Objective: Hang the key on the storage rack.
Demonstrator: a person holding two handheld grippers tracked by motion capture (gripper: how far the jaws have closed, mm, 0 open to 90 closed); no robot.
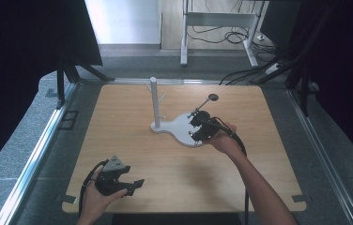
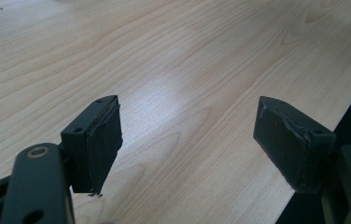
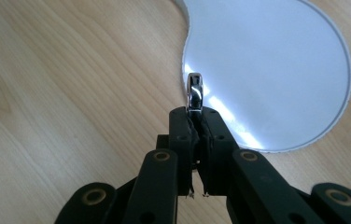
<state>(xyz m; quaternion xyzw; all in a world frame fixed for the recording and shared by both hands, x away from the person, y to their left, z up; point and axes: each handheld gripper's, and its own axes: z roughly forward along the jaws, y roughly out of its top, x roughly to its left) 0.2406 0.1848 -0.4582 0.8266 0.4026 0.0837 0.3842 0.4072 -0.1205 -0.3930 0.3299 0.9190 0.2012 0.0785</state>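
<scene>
A white stand has an upright post (image 1: 153, 101) with small pegs and a flat, rounded base (image 1: 177, 125) at the middle of the wooden table (image 1: 132, 117). Over that base my right gripper (image 1: 195, 123) is shut on a thin metal utensil (image 1: 205, 105) whose dark round head (image 1: 213, 97) points to the far side. In the right gripper view the utensil's chrome end (image 3: 194, 91) sticks out past the shut right gripper (image 3: 194, 112), just above the edge of the base (image 3: 267, 70). My left gripper (image 1: 134, 185) stands open and holds nothing near the table's front left; its pads (image 2: 106, 135) are wide apart over bare wood.
A table edge (image 2: 313, 140) runs close to the left gripper's right-hand pad. Dark curtains and metal frame rails (image 1: 38, 150) flank the table. A white desk frame (image 1: 217, 21) and cables (image 1: 240, 75) lie on the floor behind it.
</scene>
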